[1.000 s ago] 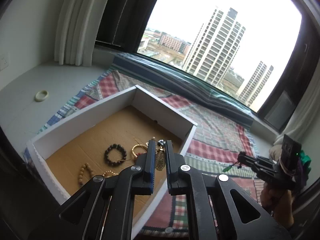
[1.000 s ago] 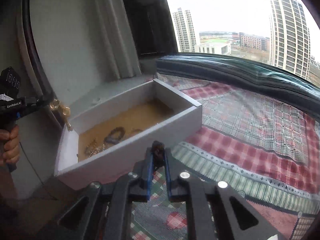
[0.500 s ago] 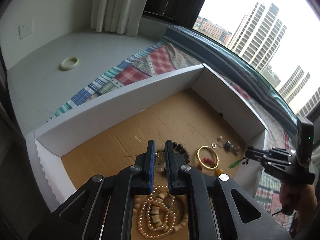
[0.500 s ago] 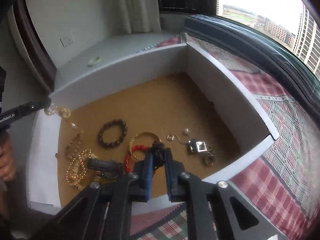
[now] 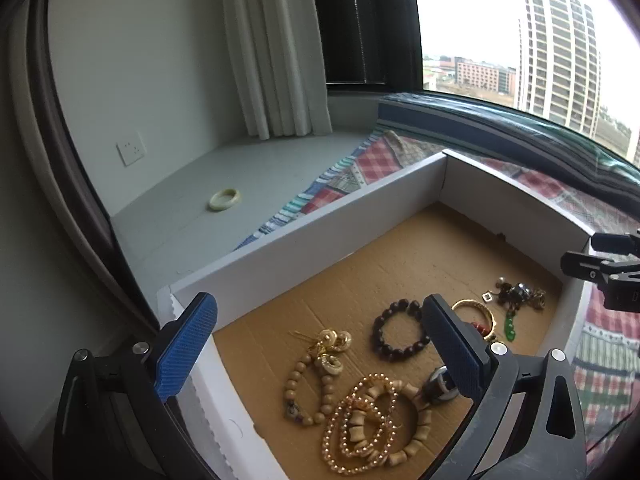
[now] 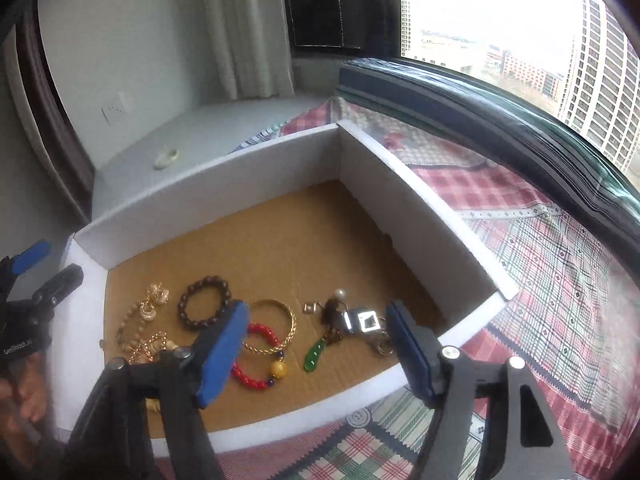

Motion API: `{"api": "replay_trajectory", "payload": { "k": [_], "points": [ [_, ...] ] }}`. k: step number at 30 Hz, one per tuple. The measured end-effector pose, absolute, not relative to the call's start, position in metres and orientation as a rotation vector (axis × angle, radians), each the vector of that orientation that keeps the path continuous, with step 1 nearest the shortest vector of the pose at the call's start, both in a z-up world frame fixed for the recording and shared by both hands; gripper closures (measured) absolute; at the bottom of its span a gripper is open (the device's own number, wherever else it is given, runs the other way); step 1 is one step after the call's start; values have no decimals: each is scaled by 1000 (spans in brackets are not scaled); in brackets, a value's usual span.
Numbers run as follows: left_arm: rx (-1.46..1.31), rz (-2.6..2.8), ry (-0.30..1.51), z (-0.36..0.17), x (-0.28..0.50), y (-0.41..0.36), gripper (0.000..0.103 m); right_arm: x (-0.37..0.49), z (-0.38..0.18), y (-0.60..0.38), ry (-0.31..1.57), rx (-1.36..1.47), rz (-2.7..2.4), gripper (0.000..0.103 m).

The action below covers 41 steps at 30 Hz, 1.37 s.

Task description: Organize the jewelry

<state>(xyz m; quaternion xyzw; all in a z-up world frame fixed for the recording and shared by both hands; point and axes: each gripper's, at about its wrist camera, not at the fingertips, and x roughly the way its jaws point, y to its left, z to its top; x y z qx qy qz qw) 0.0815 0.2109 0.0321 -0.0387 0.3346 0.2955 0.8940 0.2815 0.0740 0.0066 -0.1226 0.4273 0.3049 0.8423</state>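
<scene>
Both the left gripper (image 5: 320, 344) and right gripper (image 6: 316, 344) hover over the box (image 6: 420, 216), jaws apart and empty, its jewelry laid out separately.

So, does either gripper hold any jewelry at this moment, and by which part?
Nothing is held. The left gripper and the right gripper both stand wide open above the white cardboard box, fingers bare.

We see a red-and-green plaid cloth (image 6: 552, 264) spread beneath the window, and a pale grey ledge (image 5: 224, 176) beside it — a white wall socket (image 5: 131, 148) sits on the wall, cream pleated curtains (image 5: 272, 48) hang near it, and grey tower blocks (image 5: 560, 52) stand outside.
</scene>
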Motion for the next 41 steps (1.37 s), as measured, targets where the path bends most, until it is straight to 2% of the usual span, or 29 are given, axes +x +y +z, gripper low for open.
{"api": "replay_trajectory", "payload": {
  "k": [3, 7, 23, 41],
  "points": [
    [-91, 608, 668, 34, 72, 197, 1, 272, 11, 80, 855, -291, 641, 21],
    [-112, 591, 773, 30, 77, 188, 1, 256, 14, 88, 832, -335, 662, 20],
    [-255, 647, 842, 24, 59, 195, 0, 222, 16, 95, 863, -373, 665, 20],
    [-277, 633, 830, 16, 55, 199, 1, 213, 8, 106, 878, -396, 652, 20]
  ]
}}
